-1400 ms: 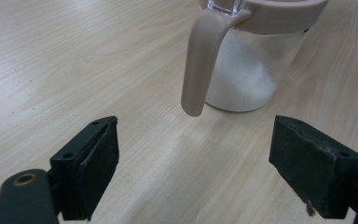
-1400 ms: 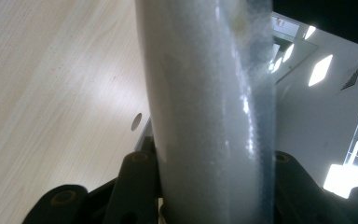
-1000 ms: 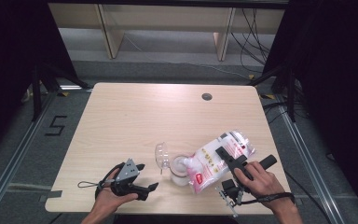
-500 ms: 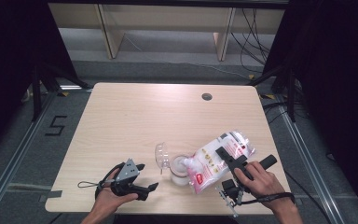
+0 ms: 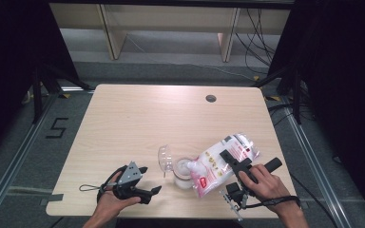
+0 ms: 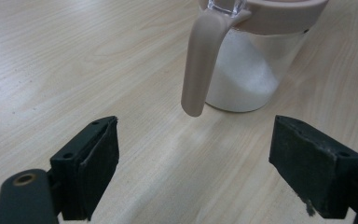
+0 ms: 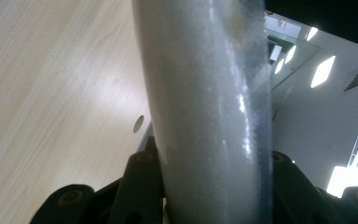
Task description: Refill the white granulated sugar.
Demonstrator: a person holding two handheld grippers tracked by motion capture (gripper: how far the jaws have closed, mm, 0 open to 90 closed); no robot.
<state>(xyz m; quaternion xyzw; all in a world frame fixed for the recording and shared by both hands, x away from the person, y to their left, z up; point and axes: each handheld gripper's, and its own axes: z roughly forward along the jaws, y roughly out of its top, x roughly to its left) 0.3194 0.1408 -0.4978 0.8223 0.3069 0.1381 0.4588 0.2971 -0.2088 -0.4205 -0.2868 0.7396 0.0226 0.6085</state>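
From above, my right gripper (image 5: 235,161) clamps the printed bag (image 5: 223,161), tilted over the jar (image 5: 184,172) near the table's (image 5: 171,114) front edge. My left gripper (image 6: 193,163) gapes wide, its own view showing the jar's handle (image 6: 200,60).

A clear jar (image 5: 183,172) with a pink rim stands upright, part full of white grains, lid (image 5: 165,158) flipped open. A plastic bag (image 5: 223,161) of white grains tilts over its mouth.
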